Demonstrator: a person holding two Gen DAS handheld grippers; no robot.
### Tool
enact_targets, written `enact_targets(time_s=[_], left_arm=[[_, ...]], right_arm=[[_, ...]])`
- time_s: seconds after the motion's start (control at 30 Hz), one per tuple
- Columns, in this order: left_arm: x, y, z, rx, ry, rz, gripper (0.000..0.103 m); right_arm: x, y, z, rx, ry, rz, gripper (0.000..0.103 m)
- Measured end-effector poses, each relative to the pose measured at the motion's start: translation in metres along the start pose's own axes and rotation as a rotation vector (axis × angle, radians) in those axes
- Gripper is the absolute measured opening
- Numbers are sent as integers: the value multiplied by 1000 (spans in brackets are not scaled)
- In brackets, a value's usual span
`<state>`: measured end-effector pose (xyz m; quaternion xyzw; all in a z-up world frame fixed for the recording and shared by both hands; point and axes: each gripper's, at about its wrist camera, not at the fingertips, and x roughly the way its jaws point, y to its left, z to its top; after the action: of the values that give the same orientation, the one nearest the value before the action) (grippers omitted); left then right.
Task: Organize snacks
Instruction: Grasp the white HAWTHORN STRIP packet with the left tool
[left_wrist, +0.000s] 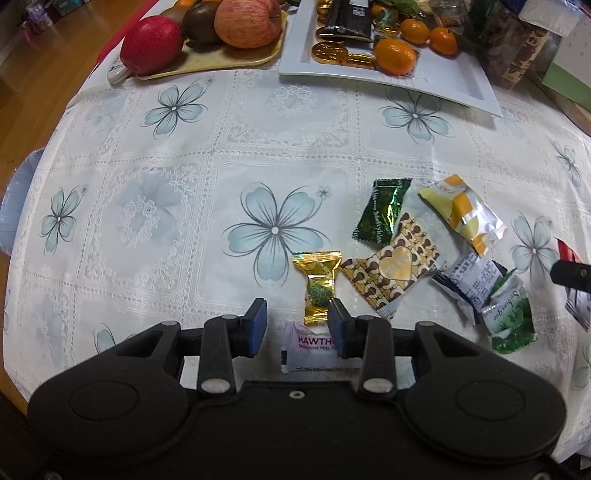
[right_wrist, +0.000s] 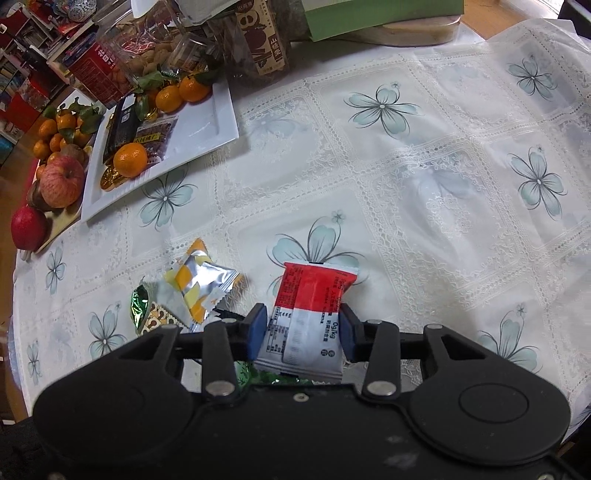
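My left gripper (left_wrist: 298, 314) points down at the flowered tablecloth (left_wrist: 258, 147) with its jaws open. A gold candy (left_wrist: 318, 284) lies just ahead of its right fingertip. A white hawthorn packet (left_wrist: 312, 349) lies on the cloth between the fingers, and no pad presses on it. To the right lie a brown heart-print packet (left_wrist: 393, 273), a dark green candy (left_wrist: 382, 210), a yellow-and-silver packet (left_wrist: 461, 210), a white-and-blue packet (left_wrist: 469, 286) and a pale green packet (left_wrist: 511, 317). My right gripper (right_wrist: 303, 325) is shut on a red-and-white packet (right_wrist: 314, 291), held off the cloth.
A white rectangular tray (left_wrist: 443, 88) at the back holds mandarins, gold coins and a dark bar. A beige fruit tray (left_wrist: 236, 61) with apples stands left of it. Jars and boxes (right_wrist: 155, 48) crowd the far edge. The table edge (left_wrist: 22, 236) curves close on the left.
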<state>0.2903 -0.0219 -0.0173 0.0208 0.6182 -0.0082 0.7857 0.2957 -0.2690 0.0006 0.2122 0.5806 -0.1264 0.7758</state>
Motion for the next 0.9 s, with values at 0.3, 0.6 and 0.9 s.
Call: enact_targets(time_s=[0.3,0.6,0.9], left_arm=[[7,-3,-1,22,-5,53,47],[12,-5,-8,60,14,77,47],[13,-4,-25,108,71,36,47]], right_arm=[[-19,2,-11,-64,-43,3,43],[-25,-6,-13,-61,-50,9,43],[-24,-6,-15,-72,-49,-7,43]])
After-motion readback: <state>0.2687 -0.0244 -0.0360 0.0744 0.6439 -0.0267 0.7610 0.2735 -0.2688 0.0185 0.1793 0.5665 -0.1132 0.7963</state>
